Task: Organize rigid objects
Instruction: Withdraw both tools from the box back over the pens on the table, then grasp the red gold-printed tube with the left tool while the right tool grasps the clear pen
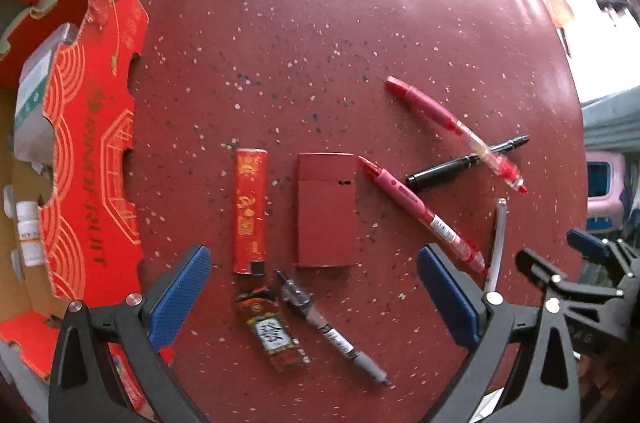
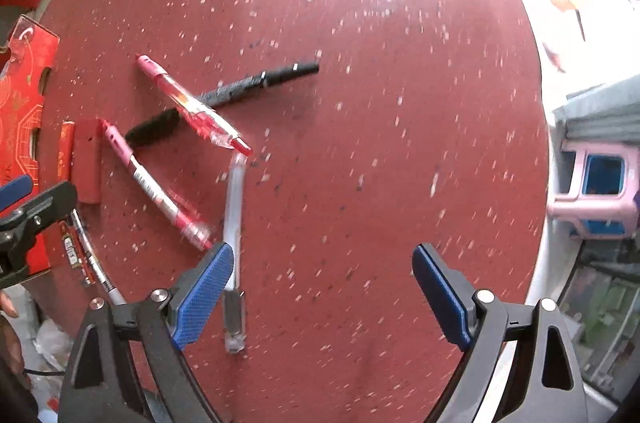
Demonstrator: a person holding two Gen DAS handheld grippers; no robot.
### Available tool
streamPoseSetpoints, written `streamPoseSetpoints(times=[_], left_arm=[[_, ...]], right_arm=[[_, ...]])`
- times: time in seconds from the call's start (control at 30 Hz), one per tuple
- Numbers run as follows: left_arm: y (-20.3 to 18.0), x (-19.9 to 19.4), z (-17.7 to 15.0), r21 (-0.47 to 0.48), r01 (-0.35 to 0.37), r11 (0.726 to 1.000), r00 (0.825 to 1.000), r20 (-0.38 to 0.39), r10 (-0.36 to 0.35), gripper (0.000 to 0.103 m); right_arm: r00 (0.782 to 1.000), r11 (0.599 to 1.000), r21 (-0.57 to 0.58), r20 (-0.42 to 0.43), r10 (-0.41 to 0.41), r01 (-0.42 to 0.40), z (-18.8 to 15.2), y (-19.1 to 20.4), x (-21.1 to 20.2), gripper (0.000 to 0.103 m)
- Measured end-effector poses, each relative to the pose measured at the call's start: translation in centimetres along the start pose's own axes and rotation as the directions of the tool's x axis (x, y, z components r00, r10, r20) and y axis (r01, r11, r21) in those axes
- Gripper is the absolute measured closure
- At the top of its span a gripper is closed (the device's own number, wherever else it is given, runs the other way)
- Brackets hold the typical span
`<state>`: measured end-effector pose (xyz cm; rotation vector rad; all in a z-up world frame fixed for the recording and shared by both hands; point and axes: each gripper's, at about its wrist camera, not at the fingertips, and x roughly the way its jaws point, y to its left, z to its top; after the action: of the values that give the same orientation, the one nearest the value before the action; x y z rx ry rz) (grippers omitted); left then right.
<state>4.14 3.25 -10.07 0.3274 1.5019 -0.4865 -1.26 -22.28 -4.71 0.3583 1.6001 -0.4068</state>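
Note:
On the round red table (image 1: 320, 43) lie a red-gold lighter (image 1: 250, 211) and a plain red lighter (image 1: 327, 210) side by side. Below them rest a patterned lighter (image 1: 274, 333) and a grey pen (image 1: 334, 331). To the right lie a pink pen (image 1: 424, 215), a red clear pen (image 1: 456, 133), a black pen (image 1: 466, 163) and a clear pen (image 2: 234, 223). My left gripper (image 1: 314, 273) hangs open above the lighters. My right gripper (image 2: 322, 271) is open over bare table, its left finger just over the clear pen.
An open red printed cardboard box (image 1: 92, 143) stands at the table's left edge, with a small white bottle (image 1: 28, 235) and a white packet inside. A pink stool (image 2: 592, 183) stands beyond the table's right rim (image 2: 540, 263).

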Motion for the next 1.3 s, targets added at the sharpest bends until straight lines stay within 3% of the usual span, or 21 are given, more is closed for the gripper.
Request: streamPoseSetpoints(times=[0.17, 0.3, 0.53, 0.6, 0.7, 0.8, 0.97, 1.1, 1.23, 1.3], left_arm=[[-0.6, 1.1, 0.2, -0.033, -0.079, 0.996, 0.997, -0.009, 0.079, 0.000], [0.9, 2.2, 0.9, -0.079, -0.081, 0.994, 0.997, -0.026, 0.079, 0.000], [1.8, 2.1, 1.6, -0.032, -0.067, 0.997, 0.998, -0.010, 0.066, 0.000], [1.6, 1.9, 1.3, -0.020, -0.063, 0.998, 0.998, -0.003, 0.063, 0.000], [1.3, 1.6, 1.0, 0.007, -0.052, 0.999, 0.999, -0.001, 0.052, 0.000], [1.1, 1.3, 0.1, 0.050, -0.068, 0.996, 0.998, -0.009, 0.068, 0.000], [0.8, 0.7, 0.1, 0.040, -0.035, 0.999, 0.999, 0.002, 0.034, 0.000], [0.4, 0.7, 0.8, 0.046, -0.065, 0.997, 0.998, -0.002, 0.065, 0.000], [0.7, 1.2, 1.5, 0.052, -0.080, 0.995, 0.997, -0.013, 0.080, 0.000], [0.1, 1.0, 2.1, 0.076, -0.085, 0.993, 0.996, -0.005, 0.086, 0.000]], right_arm=[[1.000, 1.000, -0.029, 0.024, 0.005, -0.004, 2.4, -0.5, -1.3, 0.011], [1.000, 0.999, -0.026, 0.021, 0.019, -0.018, 5.5, -1.7, -1.5, 0.011], [0.997, 0.994, 0.080, -0.036, 0.074, -0.071, 3.4, -2.1, 1.9, 0.011], [0.997, 0.994, 0.097, -0.055, 0.062, -0.056, 1.7, -1.9, 3.2, 0.011], [0.991, 0.986, 0.127, -0.073, 0.114, -0.104, -0.5, -1.3, 3.7, 0.011], [0.991, 0.993, 0.070, -0.090, 0.101, -0.095, -1.5, 0.4, 4.3, 0.011], [0.996, 0.999, 0.025, -0.079, 0.044, -0.043, -1.7, 2.2, 4.6, 0.013], [0.997, 0.999, -0.011, -0.073, 0.036, -0.037, -1.2, 3.8, 3.7, 0.024], [0.997, 0.998, -0.039, -0.063, 0.040, -0.043, -1.6, 4.3, 2.6, 0.050], [0.997, 0.998, -0.054, -0.064, 0.038, -0.042, -1.9, 5.1, 2.3, 0.051]])
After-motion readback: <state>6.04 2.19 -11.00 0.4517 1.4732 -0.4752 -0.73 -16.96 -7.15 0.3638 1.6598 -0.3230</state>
